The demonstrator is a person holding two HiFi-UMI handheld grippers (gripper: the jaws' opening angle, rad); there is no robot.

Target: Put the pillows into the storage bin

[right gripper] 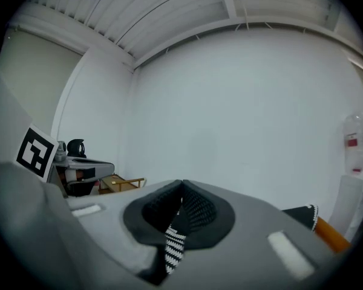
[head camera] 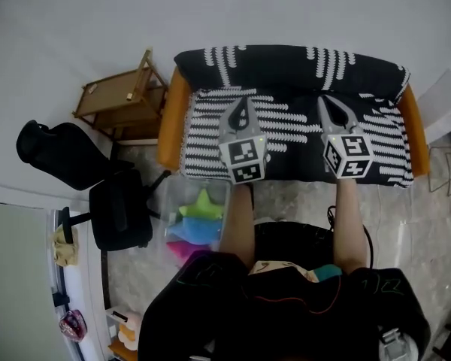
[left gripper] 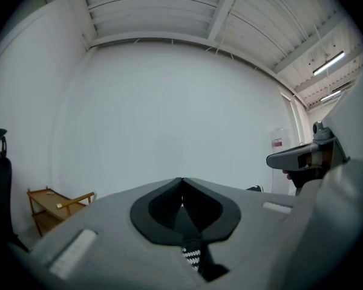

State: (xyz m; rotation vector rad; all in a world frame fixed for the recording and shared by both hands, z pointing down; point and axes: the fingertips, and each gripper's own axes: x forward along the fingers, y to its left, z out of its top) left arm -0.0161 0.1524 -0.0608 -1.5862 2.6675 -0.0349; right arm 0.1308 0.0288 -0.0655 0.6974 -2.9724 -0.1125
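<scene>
Left gripper (head camera: 240, 102) and right gripper (head camera: 331, 102): fingers clamped on the striped pillow (head camera: 289, 130) fabric, above the sofa (head camera: 278, 65). Looks soft, light and floppy; edge grips suit it. Storage bin (head camera: 171, 201) sits on the floor, left.

Headcount: grey left gripper (head camera: 240, 102) plus right gripper (head camera: 334, 104) makes two, one black-and-white striped pillow (head camera: 297, 130), one clear plastic storage bin (head camera: 167, 220), three bright plush pillows (head camera: 201, 206), one orange-armed sofa (head camera: 173, 115), one wooden trolley (head camera: 120, 100), one black office chair (head camera: 120, 213).
</scene>
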